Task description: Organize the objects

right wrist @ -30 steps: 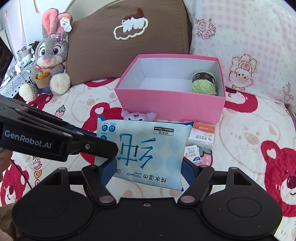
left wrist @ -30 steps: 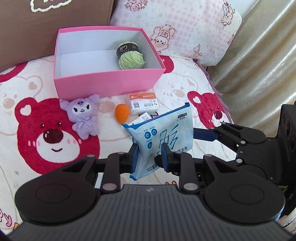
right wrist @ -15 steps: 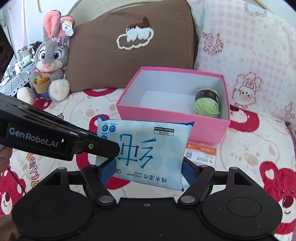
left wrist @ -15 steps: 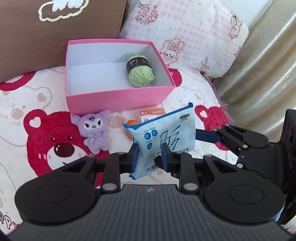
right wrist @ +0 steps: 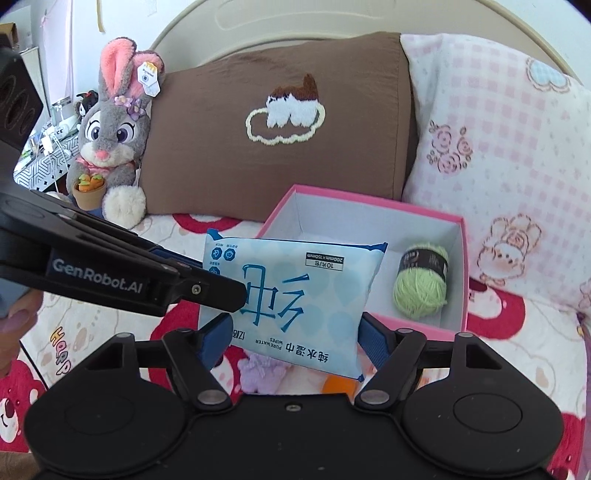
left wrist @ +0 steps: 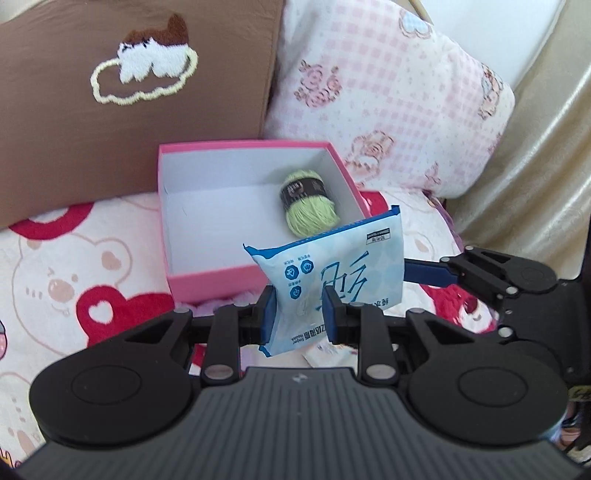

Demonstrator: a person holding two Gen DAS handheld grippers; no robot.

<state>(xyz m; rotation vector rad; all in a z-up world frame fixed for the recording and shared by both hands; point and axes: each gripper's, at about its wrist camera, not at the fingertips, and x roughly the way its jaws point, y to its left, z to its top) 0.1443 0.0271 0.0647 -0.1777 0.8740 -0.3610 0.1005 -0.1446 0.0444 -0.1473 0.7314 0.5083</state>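
Your left gripper (left wrist: 301, 314) is clamped on the wet wipes pack (left wrist: 332, 275); your right gripper's (right wrist: 293, 338) jaws are closing around its ends, pink box (right wrist: 424, 332) just beyond the fingertips.

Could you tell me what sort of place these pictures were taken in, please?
Most likely a bedroom, on a bed: a brown pillow and a pink checked pillow lean against a curved headboard, a bear-print blanket covers the surface, and a plush rabbit sits beside them.
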